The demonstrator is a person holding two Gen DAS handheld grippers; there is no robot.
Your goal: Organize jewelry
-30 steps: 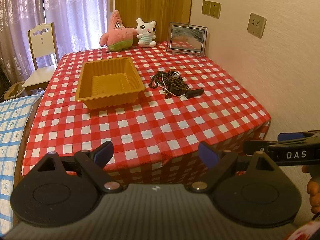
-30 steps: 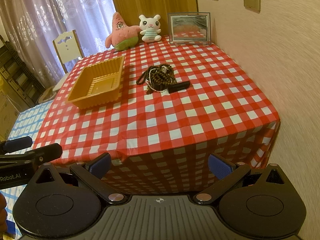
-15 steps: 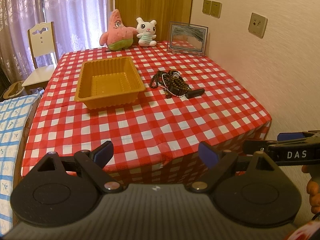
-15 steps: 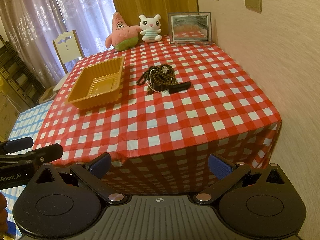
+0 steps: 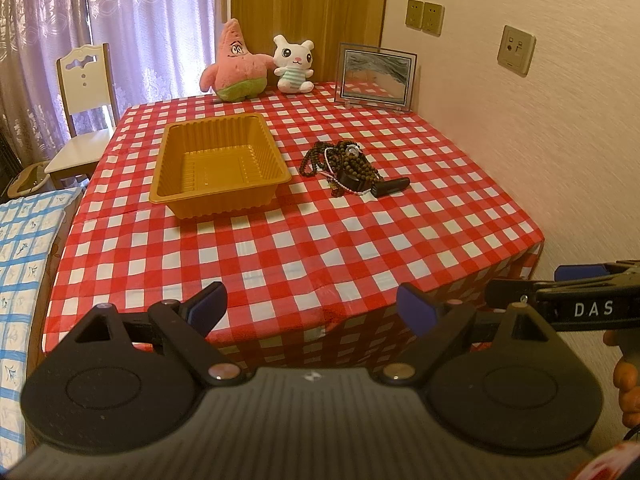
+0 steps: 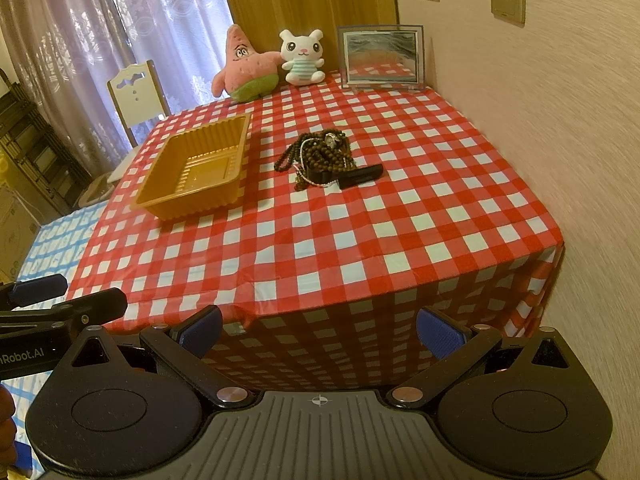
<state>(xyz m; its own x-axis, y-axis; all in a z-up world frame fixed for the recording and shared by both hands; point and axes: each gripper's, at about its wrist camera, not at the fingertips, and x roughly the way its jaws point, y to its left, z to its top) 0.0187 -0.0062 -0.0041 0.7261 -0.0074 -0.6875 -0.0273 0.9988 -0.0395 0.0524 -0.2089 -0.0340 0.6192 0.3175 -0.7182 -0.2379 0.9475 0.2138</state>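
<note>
Barely anything shifts since a second ago: both grippers drift a touch nearer the tabletop (image 5: pixel 304 240), and the jewelry hasn't budged. Left gripper (image 5: pixel 312 306) hovers just off the near edge, jaws spread wide, nothing between them. Right gripper (image 6: pixel 320 326) sits alongside, equally wide open and empty, its blue pads (image 6: pixel 438 336) framing the hanging checkered cloth. Out past mid-table lies the pile of jewelry (image 6: pixel 320 156): dark wooden bead strands tangled together, a pale thin strand threaded through, and something shiny on top, possibly a watch face, though it's too small to be sure. A black oblong piece (image 6: pixel 360 176) pokes out on the pile's near right side. Left of the pile, a little apart, stands the orange tray (image 5: pixel 218 164), nothing in it. Far edge: a pink star plush (image 5: pixel 236 68), a white bunny plush (image 5: pixel 294 64) and a picture frame (image 5: pixel 376 78) by the wall.
</note>
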